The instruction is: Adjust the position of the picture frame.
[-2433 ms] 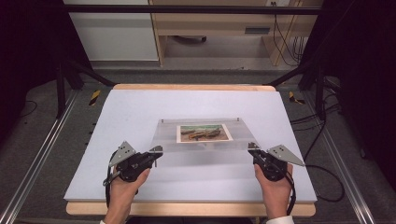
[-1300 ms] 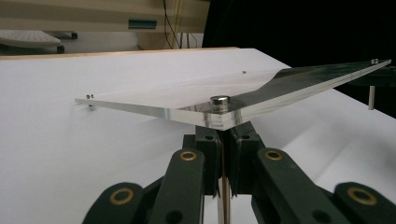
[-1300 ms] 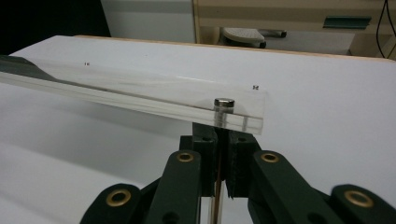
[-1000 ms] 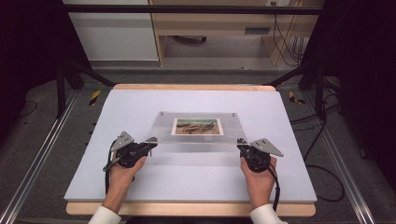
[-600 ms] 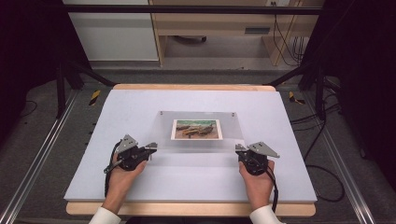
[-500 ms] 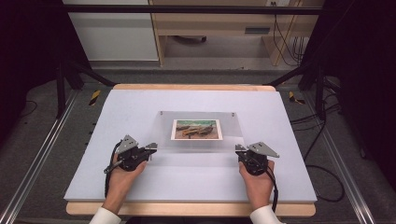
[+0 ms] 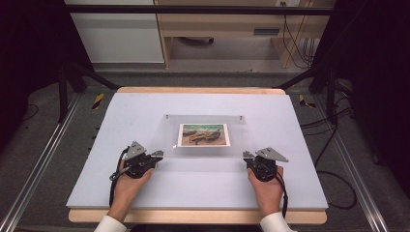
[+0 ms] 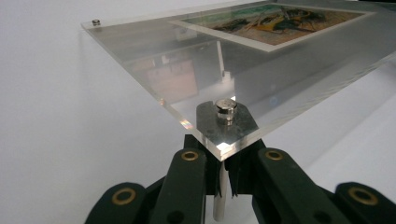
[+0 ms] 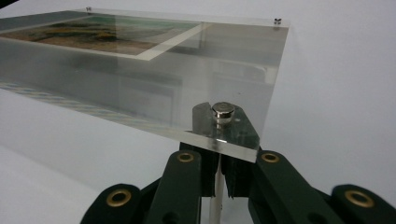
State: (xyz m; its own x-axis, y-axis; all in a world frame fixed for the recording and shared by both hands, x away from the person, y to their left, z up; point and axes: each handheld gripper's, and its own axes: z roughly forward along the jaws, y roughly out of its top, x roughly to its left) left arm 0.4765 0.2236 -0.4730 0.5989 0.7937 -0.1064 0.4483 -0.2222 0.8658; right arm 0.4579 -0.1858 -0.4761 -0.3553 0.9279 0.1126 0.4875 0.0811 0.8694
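Left gripper (image 7: 155, 155) jaws clamped on metal post (image 8: 220, 196) under near-left corner of clear panel (image 7: 203, 145). Photo (image 7: 203, 134) ahead, under panel. Right gripper (image 7: 247, 157) clamped on near-right post (image 9: 215, 196). Panel held above table (image 7: 290, 188).

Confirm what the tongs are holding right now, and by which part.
Both hold the clear acrylic photo frame: left tongs shut on its near-left corner's metal standoff post, right tongs shut on the near-right corner's post.

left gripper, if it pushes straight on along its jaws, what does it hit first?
Nothing new: the left gripper already has its jaws closed around the metal standoff post under the near corner of the clear acrylic frame. Pushing on would likely just shove that corner forward.
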